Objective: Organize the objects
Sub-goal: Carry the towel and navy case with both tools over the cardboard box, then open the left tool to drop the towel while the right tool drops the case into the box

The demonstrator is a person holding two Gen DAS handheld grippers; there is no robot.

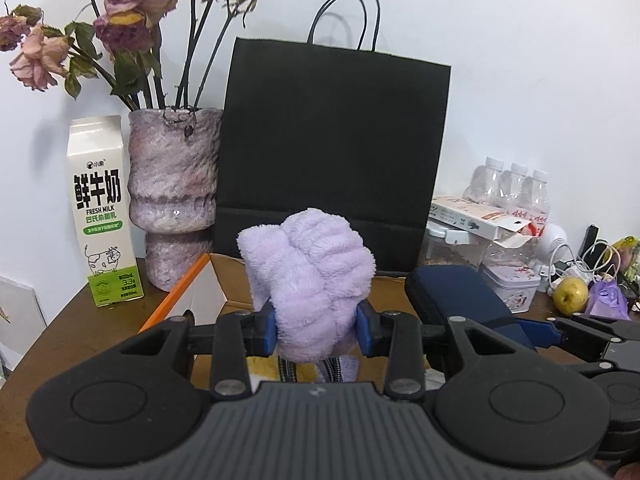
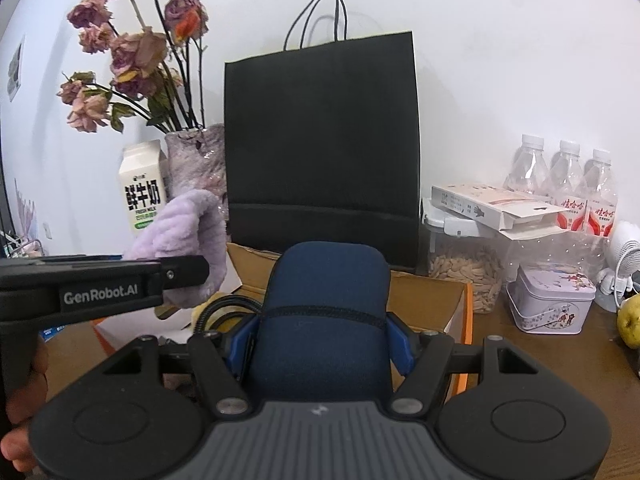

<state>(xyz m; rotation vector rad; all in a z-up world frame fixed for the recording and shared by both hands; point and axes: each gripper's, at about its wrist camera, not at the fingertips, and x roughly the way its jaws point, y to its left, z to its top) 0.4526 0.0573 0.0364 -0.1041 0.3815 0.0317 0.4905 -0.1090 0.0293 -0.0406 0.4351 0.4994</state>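
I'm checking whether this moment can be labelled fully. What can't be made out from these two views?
- Cardboard box contents: both views, hidden behind the purple towel in the left gripper and the navy case in the right gripper.
- Black bag contents: both views, opaque front.
- Carton small print: too small.
- Pear: right wrist view, cut off by the edge.

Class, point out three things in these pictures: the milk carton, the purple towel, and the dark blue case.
milk carton [image 1: 103, 216], left wrist view, on its printed front face.
purple towel [image 1: 310, 276], left wrist view, on its fluffy bunched middle.
dark blue case [image 2: 324, 308], right wrist view, on its front near the zip seam.
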